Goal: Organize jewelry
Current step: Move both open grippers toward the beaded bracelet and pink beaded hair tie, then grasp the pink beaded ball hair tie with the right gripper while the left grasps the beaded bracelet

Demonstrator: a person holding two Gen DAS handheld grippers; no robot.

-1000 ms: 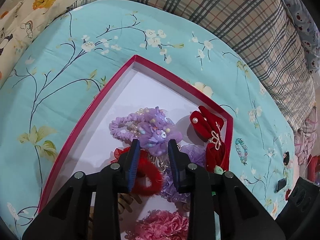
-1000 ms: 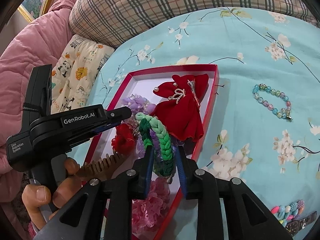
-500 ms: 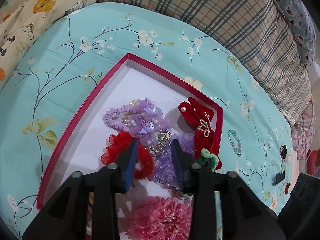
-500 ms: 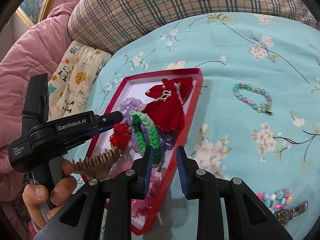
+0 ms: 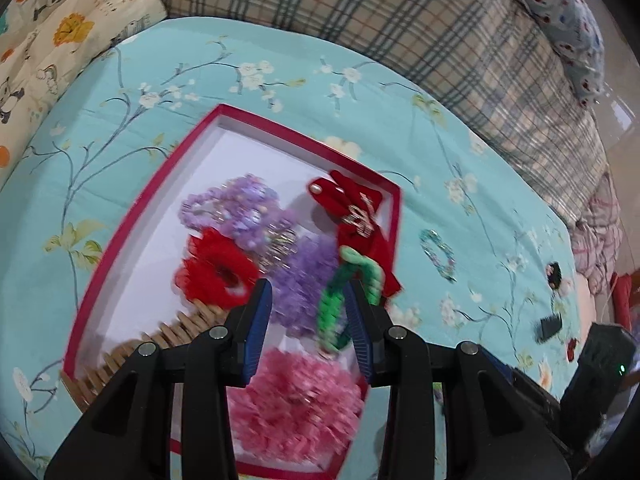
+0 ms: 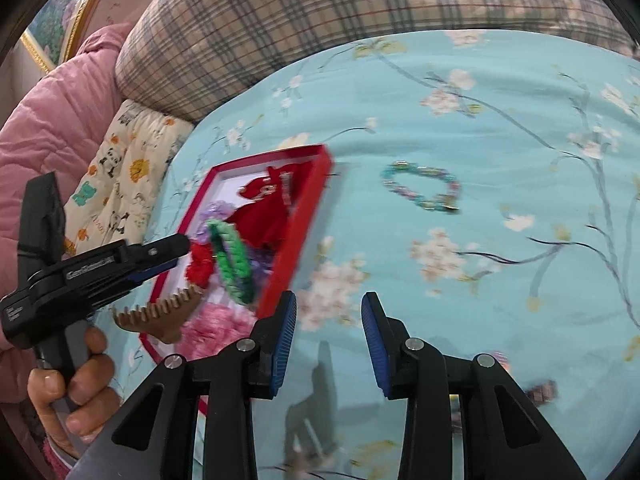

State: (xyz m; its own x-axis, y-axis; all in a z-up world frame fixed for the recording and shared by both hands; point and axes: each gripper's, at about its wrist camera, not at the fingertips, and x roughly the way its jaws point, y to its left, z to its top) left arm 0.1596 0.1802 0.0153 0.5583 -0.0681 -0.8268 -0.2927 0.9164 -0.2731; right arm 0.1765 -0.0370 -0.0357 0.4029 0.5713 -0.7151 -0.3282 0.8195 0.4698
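Now the green braided band (image 6: 232, 262) has been left in the red tray (image 6: 296, 224); the right claw (image 6: 329, 342), its jaws just parted and empty, is next to be carried to the beaded bracelet (image 6: 422, 191) on the bed. The left claw (image 5: 308, 326) hangs empty and part-open over the tray.

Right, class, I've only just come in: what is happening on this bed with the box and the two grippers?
A person is sorting hair accessories and jewelry into a red box on the floral bedspread. The green braided band already lies in the box with scrunchies, a red bow and a comb. Both the left gripper and the right gripper are open and hold nothing; the right one's jaws have just been opening, over bare bedspread beside the box. A beaded bracelet is outside the box.
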